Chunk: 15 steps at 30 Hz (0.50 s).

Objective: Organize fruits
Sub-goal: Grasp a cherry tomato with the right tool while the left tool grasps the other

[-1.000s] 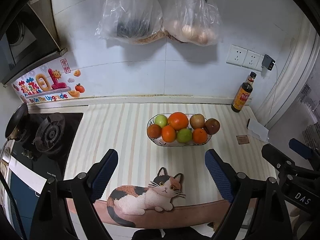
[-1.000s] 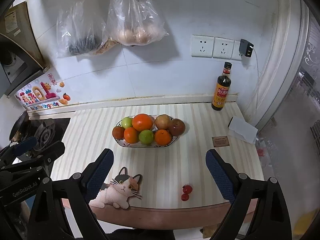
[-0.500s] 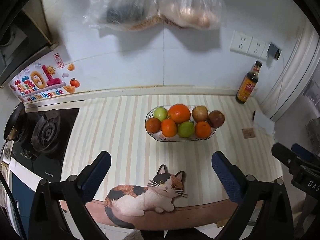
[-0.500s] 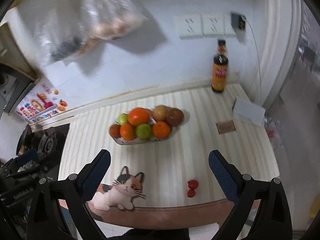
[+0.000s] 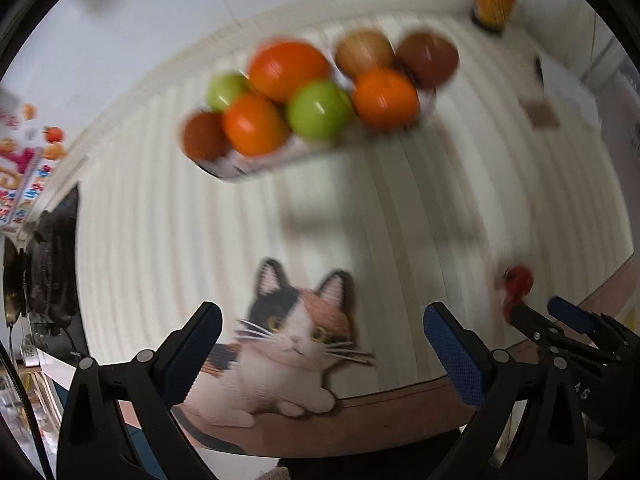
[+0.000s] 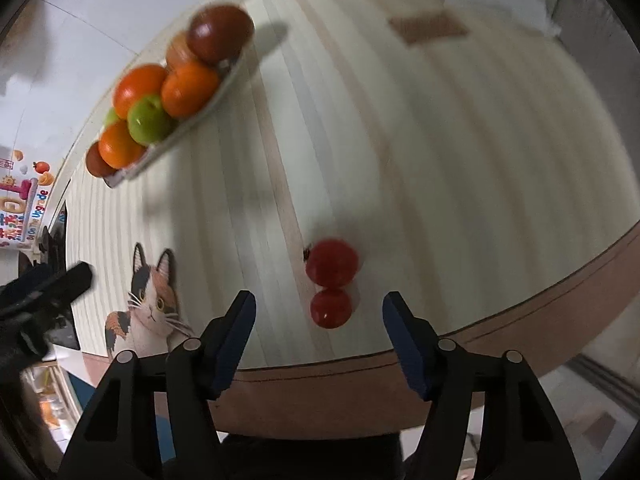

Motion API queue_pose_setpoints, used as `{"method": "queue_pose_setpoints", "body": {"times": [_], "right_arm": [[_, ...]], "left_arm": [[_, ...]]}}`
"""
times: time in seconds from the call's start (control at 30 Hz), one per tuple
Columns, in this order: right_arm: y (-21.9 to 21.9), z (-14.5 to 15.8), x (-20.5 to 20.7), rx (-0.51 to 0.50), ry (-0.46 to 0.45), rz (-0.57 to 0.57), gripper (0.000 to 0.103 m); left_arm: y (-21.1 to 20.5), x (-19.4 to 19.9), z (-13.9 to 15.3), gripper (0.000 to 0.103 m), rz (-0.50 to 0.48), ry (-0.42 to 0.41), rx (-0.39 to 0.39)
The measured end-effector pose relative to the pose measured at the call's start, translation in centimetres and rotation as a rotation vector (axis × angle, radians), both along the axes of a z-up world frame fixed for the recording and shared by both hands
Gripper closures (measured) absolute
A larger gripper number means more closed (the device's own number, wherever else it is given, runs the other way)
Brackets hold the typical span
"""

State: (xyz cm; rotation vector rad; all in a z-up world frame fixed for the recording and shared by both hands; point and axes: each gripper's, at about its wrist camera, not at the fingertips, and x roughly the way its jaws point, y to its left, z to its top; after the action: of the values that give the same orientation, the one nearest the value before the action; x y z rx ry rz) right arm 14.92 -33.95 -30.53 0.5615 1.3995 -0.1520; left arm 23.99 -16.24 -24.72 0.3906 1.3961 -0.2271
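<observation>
On the striped desk (image 6: 440, 140), a cat-shaped mat (image 5: 288, 344) lies at the near edge on the left. Farther back, the fruit bowl (image 5: 260, 162) holds oranges (image 5: 256, 124), green apples (image 5: 320, 109) and brownish fruits (image 5: 428, 58), all piled together. The left hand-held gripper (image 5: 320, 344) hangs spread over the mat, holding nothing. To the right, two small red tomatoes (image 6: 331, 263) lie touching near the desk's front edge, just ahead of the right hand-held gripper (image 6: 318, 326), its jaws spread apart and empty.
</observation>
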Motion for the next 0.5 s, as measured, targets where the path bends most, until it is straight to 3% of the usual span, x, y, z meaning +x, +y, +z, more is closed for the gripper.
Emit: {"method": "queue_pose_setpoints", "body": {"times": [0.2, 0.23, 0.5], "right_arm": [[1.5, -2.7, 0.0, -0.033, 0.007, 0.039, 0.064], [1.7, -2.6, 0.1, -0.051, -0.003, 0.049, 0.074], [-1.2, -1.1, -1.9, -0.07, -0.064, -0.012, 0.075]], "left_arm": [[-1.4, -0.4, -2.1, 0.0, -0.007, 0.055, -0.003], [-1.5, -0.5, -2.1, 0.0, -0.009, 0.054, -0.005], [-4.9, -0.5, -2.3, 0.0, -0.058, 0.079, -0.09]]}}
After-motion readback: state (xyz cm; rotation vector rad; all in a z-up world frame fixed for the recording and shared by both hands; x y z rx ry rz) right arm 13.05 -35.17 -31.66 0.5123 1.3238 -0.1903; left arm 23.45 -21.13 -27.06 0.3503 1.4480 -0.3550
